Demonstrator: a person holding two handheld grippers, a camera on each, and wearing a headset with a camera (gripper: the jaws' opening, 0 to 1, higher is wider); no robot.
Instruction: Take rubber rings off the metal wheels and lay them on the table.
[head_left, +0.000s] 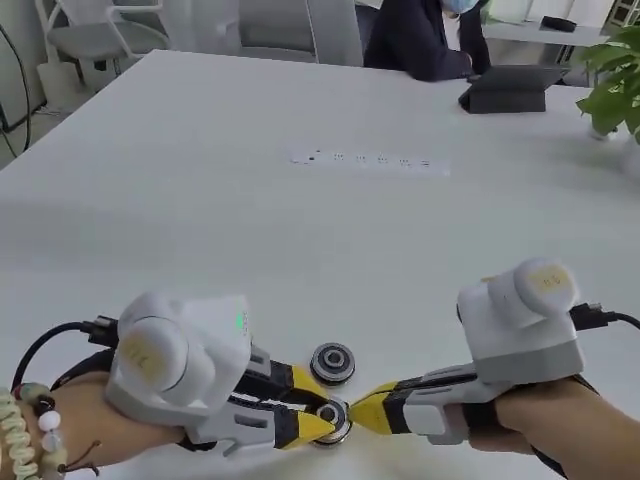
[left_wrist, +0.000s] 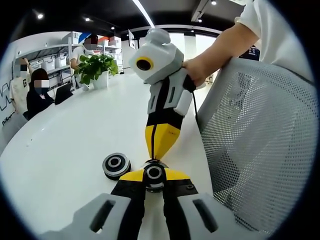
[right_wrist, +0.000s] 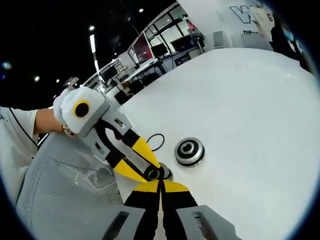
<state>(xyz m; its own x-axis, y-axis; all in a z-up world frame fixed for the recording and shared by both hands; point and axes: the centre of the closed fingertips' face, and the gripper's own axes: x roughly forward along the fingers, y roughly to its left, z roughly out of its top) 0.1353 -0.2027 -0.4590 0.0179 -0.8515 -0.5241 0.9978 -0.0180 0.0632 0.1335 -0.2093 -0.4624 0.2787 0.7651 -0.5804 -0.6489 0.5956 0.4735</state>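
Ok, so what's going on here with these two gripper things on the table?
A person is working two handheld grippers at a white table. The left gripper clamps a small metal wheel. The right gripper, jaws closed to a point, touches that wheel's rim, apparently going for its rubber ring. A second wheel lies loose just beyond.

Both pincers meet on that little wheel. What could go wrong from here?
1. The wheel clamped in the left gripper lies near the edge of the table; if the right gripper tugs and it slips, it may fall off.
2. The spare wheel lies close by and could be knocked and roll away.
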